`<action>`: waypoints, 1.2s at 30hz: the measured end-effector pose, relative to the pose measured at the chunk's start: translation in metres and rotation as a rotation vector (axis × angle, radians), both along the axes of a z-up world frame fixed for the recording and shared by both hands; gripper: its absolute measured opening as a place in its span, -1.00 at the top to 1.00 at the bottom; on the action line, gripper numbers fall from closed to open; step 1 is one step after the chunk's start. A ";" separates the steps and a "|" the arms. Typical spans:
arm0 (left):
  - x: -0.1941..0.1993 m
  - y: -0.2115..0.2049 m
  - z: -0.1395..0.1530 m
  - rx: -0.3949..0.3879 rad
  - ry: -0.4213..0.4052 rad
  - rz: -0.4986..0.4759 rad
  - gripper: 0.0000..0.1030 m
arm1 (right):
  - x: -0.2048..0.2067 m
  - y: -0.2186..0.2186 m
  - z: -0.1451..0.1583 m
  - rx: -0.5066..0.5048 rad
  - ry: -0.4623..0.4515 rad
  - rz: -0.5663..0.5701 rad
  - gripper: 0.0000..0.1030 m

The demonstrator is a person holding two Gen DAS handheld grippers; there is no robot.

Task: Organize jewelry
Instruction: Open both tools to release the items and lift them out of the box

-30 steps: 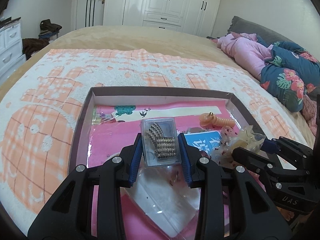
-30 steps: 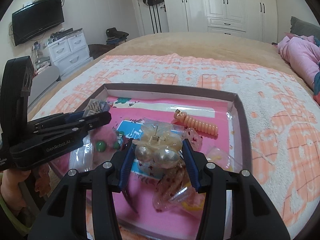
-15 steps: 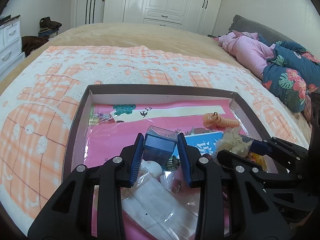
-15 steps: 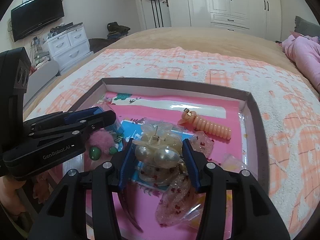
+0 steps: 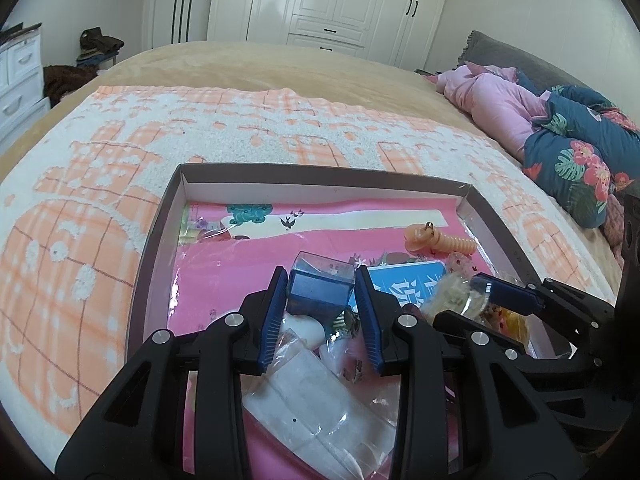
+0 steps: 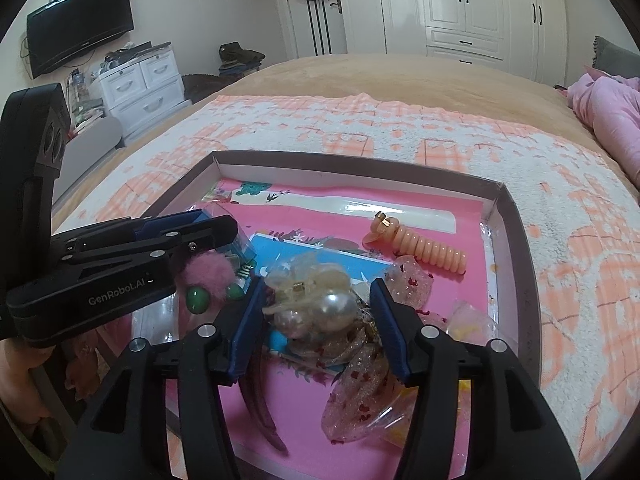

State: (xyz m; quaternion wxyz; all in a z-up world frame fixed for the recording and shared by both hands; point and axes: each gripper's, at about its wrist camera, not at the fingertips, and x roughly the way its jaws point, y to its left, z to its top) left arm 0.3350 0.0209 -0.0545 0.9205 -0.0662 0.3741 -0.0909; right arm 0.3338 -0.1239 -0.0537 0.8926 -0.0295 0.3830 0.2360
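My left hand-held gripper [image 5: 322,312] sits low centre in its view, clamped on the small blue jewelry box [image 5: 321,290], which is tilted above the pink-lined tray [image 5: 158,240]. Under it lie clear plastic packets [image 5: 320,408]. Risk here: the box is pinched near its lower edge, so I judge it could pivot or pop out and spill whatever is inside.

Further right, my right hand-held gripper [image 6: 320,320] is low centre in its own view, its jaws opening around the pearl hair clip [image 6: 320,304]; the pads look just clear of it, and the clip sits on the pile in the tray. It could slide off that slick pile onto the glitter clip [image 6: 356,392]. The orange coil hair tie [image 6: 420,246] lies upper right, well apart.
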 end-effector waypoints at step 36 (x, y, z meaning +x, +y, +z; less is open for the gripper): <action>-0.033 0.019 0.022 -0.044 -0.009 0.034 -0.39 | -0.022 -0.033 0.024 0.051 -0.046 -0.102 -0.69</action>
